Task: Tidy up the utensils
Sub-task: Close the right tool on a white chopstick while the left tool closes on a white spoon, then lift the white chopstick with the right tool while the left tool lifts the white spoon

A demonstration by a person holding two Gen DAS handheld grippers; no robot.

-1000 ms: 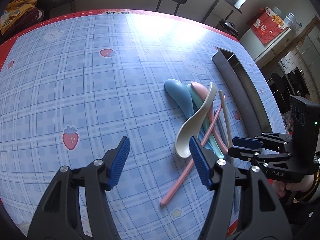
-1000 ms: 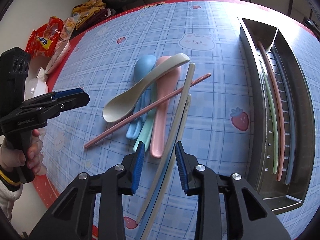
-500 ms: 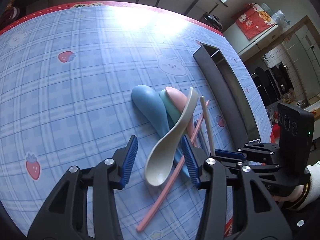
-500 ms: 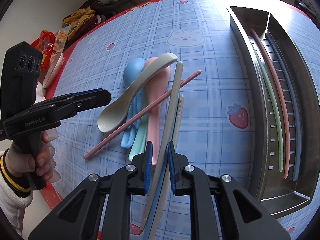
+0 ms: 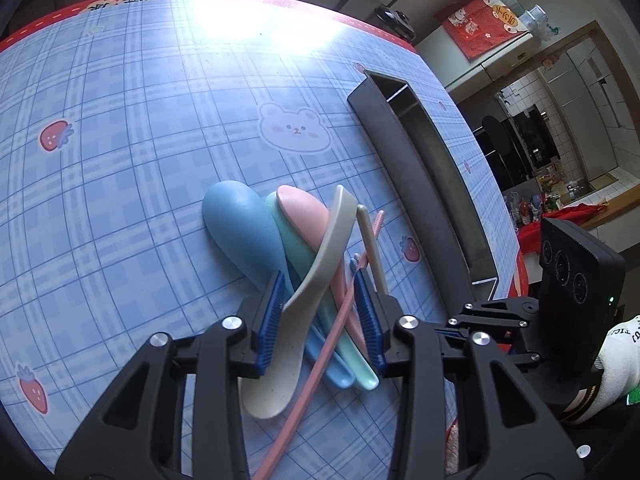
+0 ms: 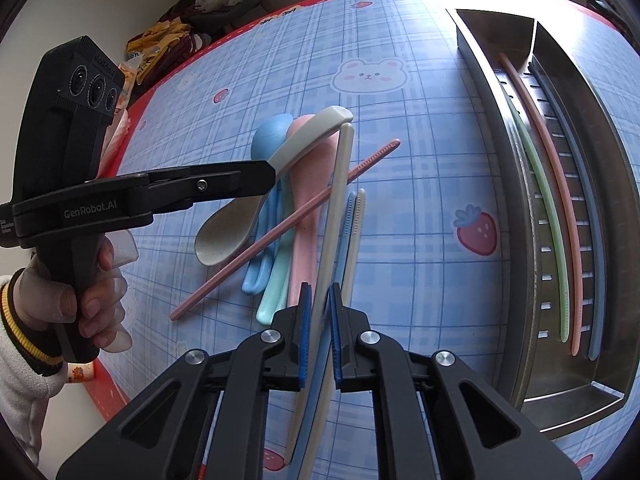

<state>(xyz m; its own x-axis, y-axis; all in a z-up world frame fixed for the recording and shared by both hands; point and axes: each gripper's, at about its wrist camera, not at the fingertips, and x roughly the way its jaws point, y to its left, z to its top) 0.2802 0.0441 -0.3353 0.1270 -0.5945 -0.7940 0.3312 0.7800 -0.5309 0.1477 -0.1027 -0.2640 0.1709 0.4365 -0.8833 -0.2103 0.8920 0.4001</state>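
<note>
Blue (image 5: 236, 224), green (image 5: 296, 248) and pink (image 5: 304, 212) spoons lie side by side on the checked tablecloth. A beige spoon (image 5: 272, 380) and a pink chopstick (image 5: 320, 360) lie across them. My left gripper (image 5: 320, 314) straddles the beige spoon's handle and the pink chopstick, and its jaws are closing. No firm press shows. My right gripper (image 6: 320, 332) is shut on a long beige chopstick (image 6: 338, 200), with a blue chopstick (image 6: 316, 400) just under it. In the right wrist view, the left gripper (image 6: 268, 174) covers the beige spoon's handle.
A steel tray (image 6: 500, 140) stands along the right side. It holds green (image 6: 548, 208), pink (image 6: 560, 200) and blue-grey (image 6: 592, 220) chopsticks. Snack bags (image 6: 160, 48) lie beyond the table's red edge. A person's hand (image 6: 96, 292) grips the left tool.
My left gripper has come forward over the spoon pile, and its jaws have narrowed around the beige spoon's handle. My right gripper's jaws have shut on the beige chopstick.
</note>
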